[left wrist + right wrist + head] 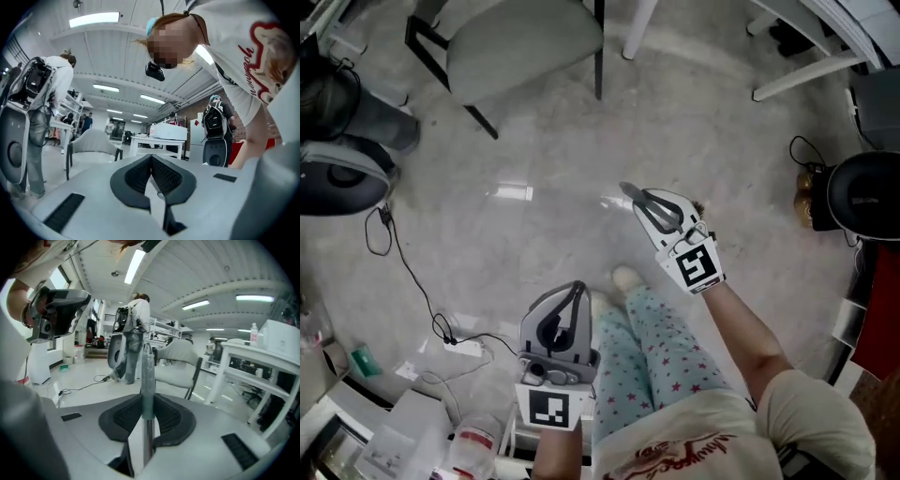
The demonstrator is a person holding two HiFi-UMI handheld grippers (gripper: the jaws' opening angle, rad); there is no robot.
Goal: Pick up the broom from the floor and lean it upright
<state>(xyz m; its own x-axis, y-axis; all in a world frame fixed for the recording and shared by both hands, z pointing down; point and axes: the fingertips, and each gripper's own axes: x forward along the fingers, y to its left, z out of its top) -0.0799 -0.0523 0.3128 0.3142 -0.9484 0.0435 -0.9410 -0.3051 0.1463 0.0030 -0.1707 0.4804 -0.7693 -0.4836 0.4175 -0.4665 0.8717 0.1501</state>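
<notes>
Gripping one broom [148,366], one right tool [148,401]

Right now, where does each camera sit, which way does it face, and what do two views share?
Head view: on the person's head, facing steeply down at the floor; shows left gripper, right gripper, starred trousers.
Left gripper view: on that gripper, along its shut jaws across the room; shows the person's shirt.
Right gripper view: on that gripper, along jaws clamping the broom handle; shows the head camera.
Shared: both gripper views show the grey chair.
</notes>
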